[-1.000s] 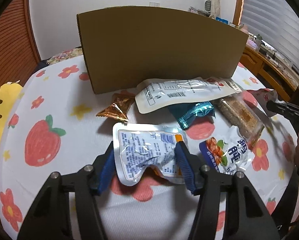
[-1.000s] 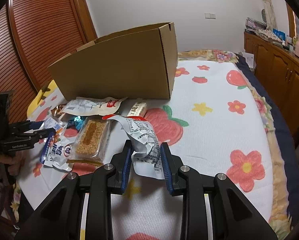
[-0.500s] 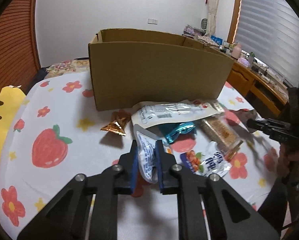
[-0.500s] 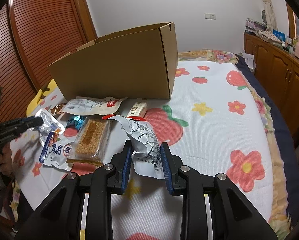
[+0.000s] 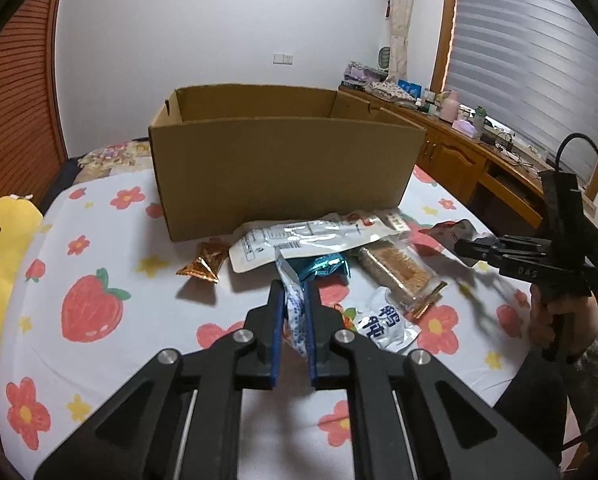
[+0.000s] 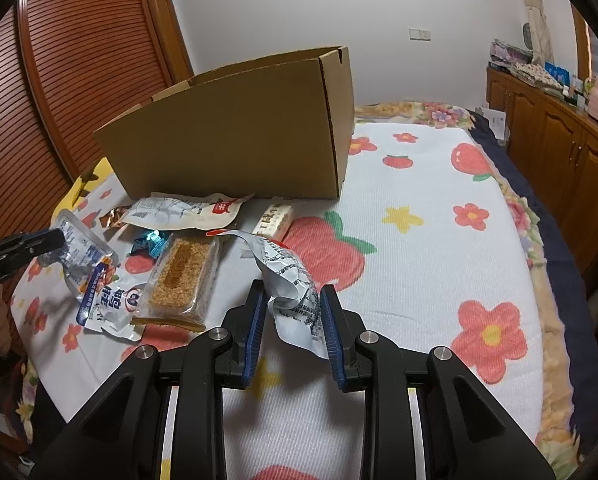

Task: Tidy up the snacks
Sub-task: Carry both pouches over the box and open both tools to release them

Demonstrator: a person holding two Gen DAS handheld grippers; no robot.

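Observation:
My left gripper [image 5: 293, 296] is shut on a silver-and-blue snack pouch [image 5: 295, 312] and holds it lifted above the bedspread; the pouch also shows in the right wrist view [image 6: 79, 252]. My right gripper [image 6: 293, 300] is shut on a silver snack pouch with a red edge [image 6: 295, 280], crumpled between the blue pads. An open cardboard box [image 5: 283, 168] stands behind the snacks. On the bedspread lie a long white pouch [image 5: 311, 240], a teal wrapper [image 5: 323, 266], a gold wrapper [image 5: 205, 262], a sesame bar [image 5: 395, 272] and a white-blue pouch [image 5: 383, 324].
The snacks lie on a white bedspread [image 6: 439, 264] with strawberries and flowers. A small white bar [image 6: 277, 220] lies by the box corner. A wooden cabinet [image 6: 559, 148] runs along the right side, a slatted wooden door [image 6: 59, 80] on the left. A yellow cushion [image 5: 3, 248] lies at far left.
My left gripper has closed on the silver-and-blue pouch and lifted it up off the bedspread, away from the pile. The right gripper has stayed still with its pouch.

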